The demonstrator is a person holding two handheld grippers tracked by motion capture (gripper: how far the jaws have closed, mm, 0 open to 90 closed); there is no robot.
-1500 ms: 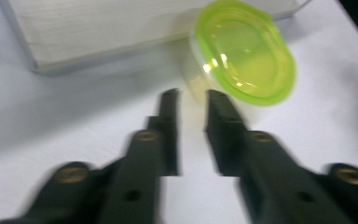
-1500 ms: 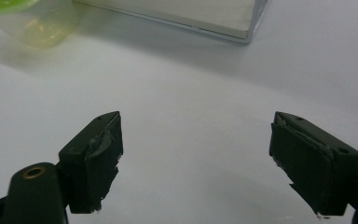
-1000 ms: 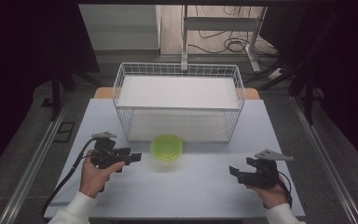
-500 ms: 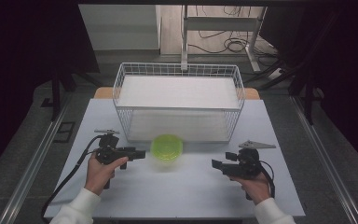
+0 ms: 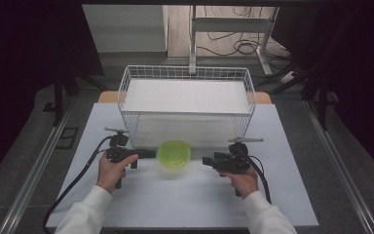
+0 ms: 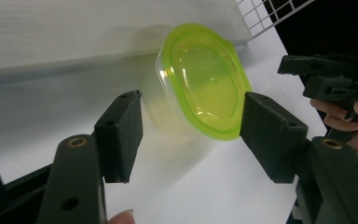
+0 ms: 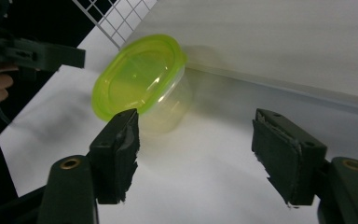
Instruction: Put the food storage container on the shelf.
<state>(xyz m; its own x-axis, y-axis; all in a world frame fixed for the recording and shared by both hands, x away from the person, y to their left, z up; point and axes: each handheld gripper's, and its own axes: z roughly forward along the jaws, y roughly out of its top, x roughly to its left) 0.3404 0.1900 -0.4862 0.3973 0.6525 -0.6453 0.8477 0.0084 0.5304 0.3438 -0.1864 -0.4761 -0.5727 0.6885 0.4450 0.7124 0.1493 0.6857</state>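
I see a round clear plastic container with a lime-green lid [image 5: 174,154] on the white table [image 5: 185,200], just before the white wire basket [image 5: 187,103]. My left gripper [image 5: 148,154] and right gripper [image 5: 208,160] flank it, fingers spread, neither touching. Its contents are hard to make out.

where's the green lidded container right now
In the high view the green-lidded container sits on the white table, just in front of the wire basket, between the left gripper and the right gripper.
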